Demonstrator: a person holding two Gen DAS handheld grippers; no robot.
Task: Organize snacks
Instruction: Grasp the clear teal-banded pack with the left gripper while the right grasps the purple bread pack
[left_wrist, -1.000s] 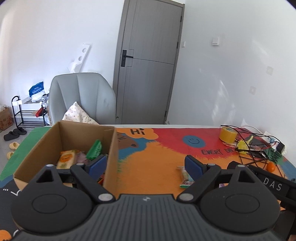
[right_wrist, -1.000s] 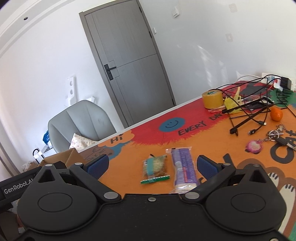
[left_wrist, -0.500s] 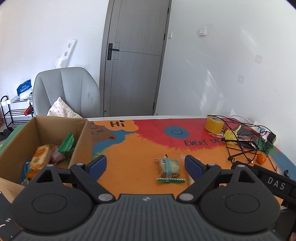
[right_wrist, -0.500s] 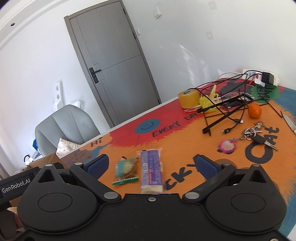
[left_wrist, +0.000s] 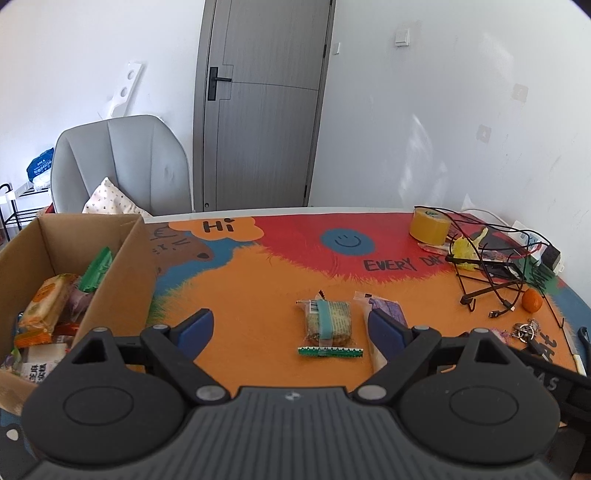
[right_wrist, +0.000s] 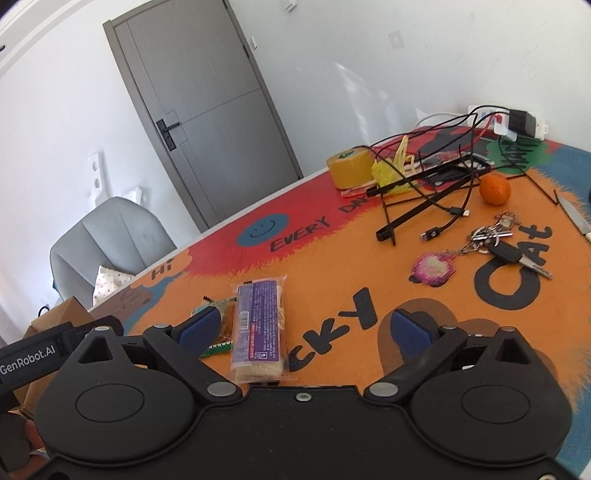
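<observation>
**me:** Tool (left_wrist: 290, 328) in my left hand is spread wide, nothing between the blue pads, hanging over the orange part of the table (left_wrist: 251, 295). Green-banded snack pack (left_wrist: 328, 325) lies flat on the table just ahead of it, a bit right of centre in the gap

**other:** and the right one?

**me:** right tool (right_wrist: 306, 328) is also released and holds nothing. Its jaws have just been closing a little but they're still far apart. Purple-label snack bar (right_wrist: 258, 325) lies on the table in the left part of that gap, near the left pad but I can't tell if it's touching. The green-banded pack is right beside the bar, half hidden behind that pad from this view

**other:** where's the stuff that's already sorted?

**me:** cardboard box (left_wrist: 122, 273) at the left end of the table, open on top, several wrapped snacks in it: an orange pack (left_wrist: 46, 299), a green wrapper (left_wrist: 98, 267) leaning on the inner wall, more underneath I can't make out

**other:** rest of the table?

**me:** far right side is clutter, well apart from the snacks: roll of tape (right_wrist: 349, 168), tangle of black cables (right_wrist: 424, 184), an orange (right_wrist: 495, 189), keys with a pink fob (right_wrist: 491, 243). Grey chair (left_wrist: 122, 162) sits behind the box
</observation>
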